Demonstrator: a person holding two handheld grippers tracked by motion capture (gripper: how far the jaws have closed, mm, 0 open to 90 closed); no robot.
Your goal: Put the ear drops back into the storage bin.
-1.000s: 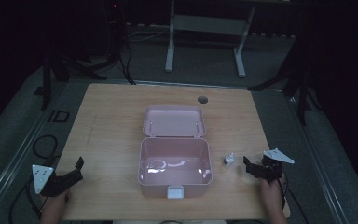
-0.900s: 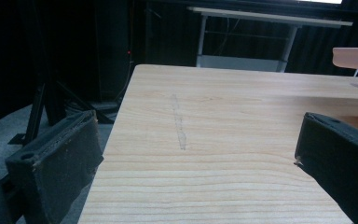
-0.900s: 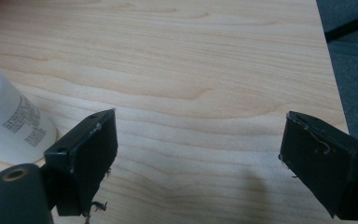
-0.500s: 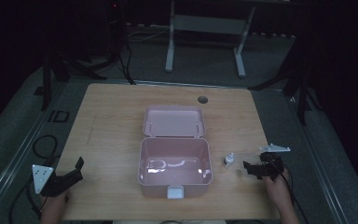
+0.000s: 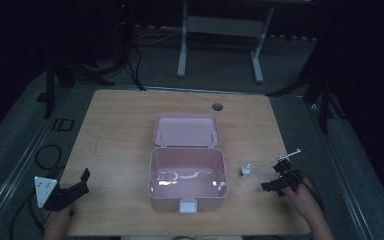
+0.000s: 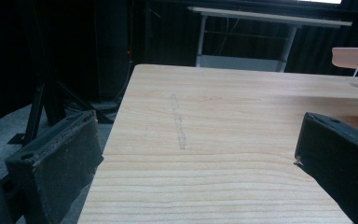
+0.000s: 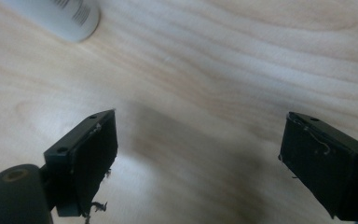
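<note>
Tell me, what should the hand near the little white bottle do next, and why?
Probably slide the right tool left toward the small white bottle. Its jaws stand wide open with nothing between them, and the bottle stands on the table, apart from the tool, beside the open pink box, so it must get closer before it can grab.

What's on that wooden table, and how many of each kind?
Pink box, lid open: 1
Small white bottle: 1
Handheld gripper: 2, the left gripper and the right gripper, both open
Total: 4
</note>
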